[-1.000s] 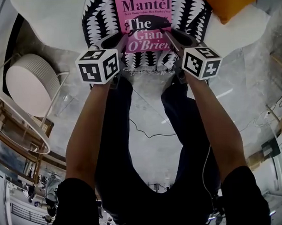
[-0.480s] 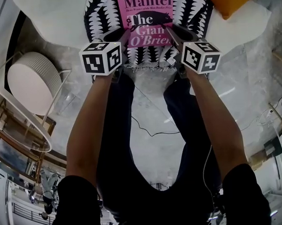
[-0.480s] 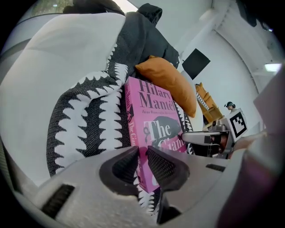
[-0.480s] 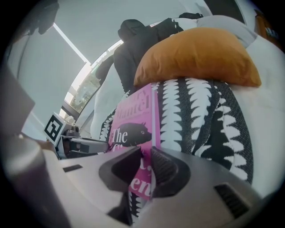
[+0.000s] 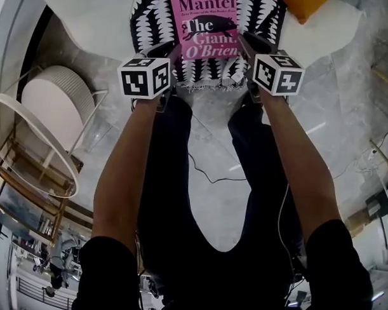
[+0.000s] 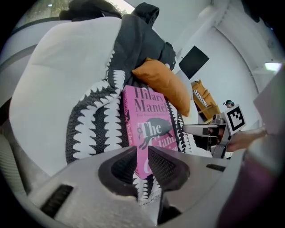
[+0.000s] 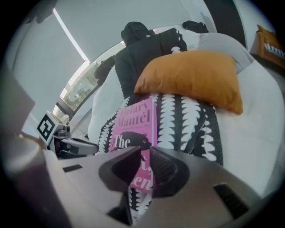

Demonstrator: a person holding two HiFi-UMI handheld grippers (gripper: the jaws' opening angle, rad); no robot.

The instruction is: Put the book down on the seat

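Note:
A pink paperback book (image 5: 206, 25) lies cover up over a black-and-white patterned throw (image 5: 158, 28) on a white seat (image 5: 94, 24). My left gripper (image 5: 171, 51) is shut on the book's near left corner; in the left gripper view the book (image 6: 149, 124) runs between the jaws. My right gripper (image 5: 244, 44) is shut on the near right corner, and the right gripper view shows the book (image 7: 136, 122) pinched between its jaws. The throw (image 6: 95, 120) spreads under the book, and its fringe hangs off the seat's front edge.
An orange cushion (image 7: 191, 78) rests on the seat behind the book, with a dark garment (image 7: 138, 49) at the backrest. A round white side table (image 5: 52, 108) stands left of the seat. A cable (image 5: 210, 176) lies on the marble floor by the person's legs.
Both grippers and the book have moved slightly forward and right over the throw. The grip on both corners is unchanged.

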